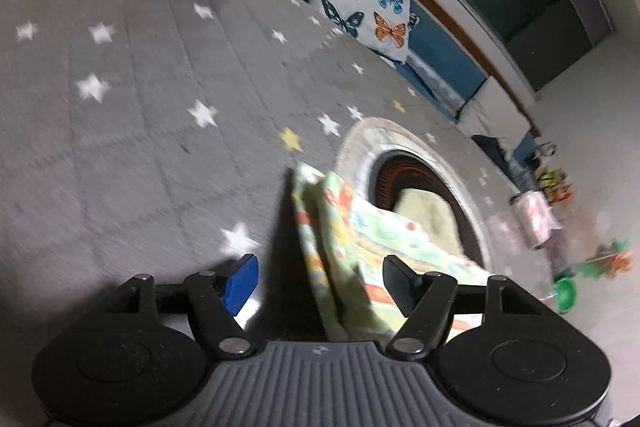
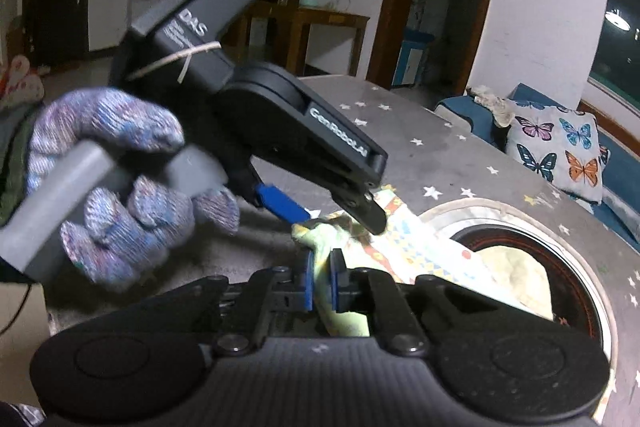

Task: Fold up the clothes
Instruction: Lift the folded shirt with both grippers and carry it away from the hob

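A grey star-printed cover (image 1: 140,75) is spread over the table, with a butterfly cushion (image 1: 362,9) on a blue sofa behind. Only the right wrist view shows the gloved hand (image 2: 120,183) gripping the left gripper (image 2: 340,215), plus a doorway and shelves. The patterned cloth (image 1: 340,247) is draped from the round opening (image 1: 416,179) toward the cameras. The right gripper (image 2: 321,281) is clamped on its edge; the left gripper's jaws are apart, cloth between them, unpinched.

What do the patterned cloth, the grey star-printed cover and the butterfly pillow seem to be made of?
Patterned cloth: thin, soft woven fabric, probably cotton; it creases and hangs limp where the right gripper pinches it.
Star-printed cover: quilted matte textile; stitched lines cross it in a grid.
Butterfly pillow: printed fabric over soft filling, judging by its plump shape. The exact fibre cannot be told.
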{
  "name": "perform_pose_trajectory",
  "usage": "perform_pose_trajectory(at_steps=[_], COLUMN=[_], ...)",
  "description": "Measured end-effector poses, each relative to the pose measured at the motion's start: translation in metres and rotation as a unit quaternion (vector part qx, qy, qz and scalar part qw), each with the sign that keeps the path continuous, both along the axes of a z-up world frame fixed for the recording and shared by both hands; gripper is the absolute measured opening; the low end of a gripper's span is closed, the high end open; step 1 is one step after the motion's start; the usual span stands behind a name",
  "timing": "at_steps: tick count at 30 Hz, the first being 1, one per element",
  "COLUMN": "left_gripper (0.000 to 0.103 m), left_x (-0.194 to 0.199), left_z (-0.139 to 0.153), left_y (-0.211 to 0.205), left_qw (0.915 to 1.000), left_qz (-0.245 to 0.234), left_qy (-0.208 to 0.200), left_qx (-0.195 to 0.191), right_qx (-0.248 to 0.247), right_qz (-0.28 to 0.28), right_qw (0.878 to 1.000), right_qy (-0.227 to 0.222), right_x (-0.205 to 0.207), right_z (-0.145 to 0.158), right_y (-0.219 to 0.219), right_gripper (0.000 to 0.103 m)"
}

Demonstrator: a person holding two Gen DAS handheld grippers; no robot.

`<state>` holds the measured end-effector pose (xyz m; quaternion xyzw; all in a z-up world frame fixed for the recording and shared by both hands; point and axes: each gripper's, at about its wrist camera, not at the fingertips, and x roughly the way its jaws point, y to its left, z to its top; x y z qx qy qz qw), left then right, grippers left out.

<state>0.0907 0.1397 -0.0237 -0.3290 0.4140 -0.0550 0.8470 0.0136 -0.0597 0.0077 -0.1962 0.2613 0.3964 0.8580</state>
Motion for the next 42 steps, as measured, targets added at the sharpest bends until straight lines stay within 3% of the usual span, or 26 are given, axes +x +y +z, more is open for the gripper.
perform_pose_trajectory(at_steps=[4, 7, 12, 16, 23, 31, 33, 35, 42], left_gripper=[0.021, 0.015, 0.012, 0.012, 0.012, 0.013, 0.013, 0.013, 0.014], left_x=[0.006, 0.008, 0.008, 0.007, 0.007, 0.008, 0.008, 0.008, 0.009], left_z=[-0.007, -0.010, -0.013, -0.013, -0.012, -0.009, -0.009, -0.008, -0.007], left_y=[-0.010, -0.014, -0.015, -0.016, -0.020, -0.024, -0.025, -0.025, -0.025], left_qw=[0.9996, 0.9997, 0.9999, 1.0000, 0.9999, 0.9994, 0.9992, 0.9991, 0.9985], left_qz=[-0.006, -0.006, -0.006, -0.007, -0.011, -0.019, -0.021, -0.023, -0.032], left_qy=[0.007, 0.009, 0.009, 0.005, 0.002, 0.000, -0.001, -0.001, -0.005], left_qx=[-0.027, -0.021, -0.009, -0.001, 0.012, 0.028, 0.033, 0.036, 0.045], right_qx=[0.015, 0.021, 0.044, 0.055, 0.054, 0.060, 0.058, 0.053, 0.066], right_qz=[0.000, 0.005, -0.013, -0.091, -0.221, -0.302, -0.317, -0.332, -0.356], right_qw=[1.000, 1.000, 0.998, 0.992, 0.969, 0.948, 0.945, 0.940, 0.930], right_qy=[0.009, 0.017, 0.041, 0.066, 0.092, 0.075, 0.062, 0.049, 0.066], right_x=[-0.004, -0.006, -0.001, 0.022, 0.065, 0.093, 0.096, 0.099, 0.117], right_z=[0.005, 0.005, 0.003, -0.005, -0.026, -0.037, -0.036, -0.035, -0.044], right_y=[-0.009, -0.015, -0.042, -0.083, -0.151, -0.197, -0.200, -0.202, -0.208], right_gripper=[0.007, 0.007, 0.013, 0.013, 0.013, 0.018, 0.038, 0.047, 0.047])
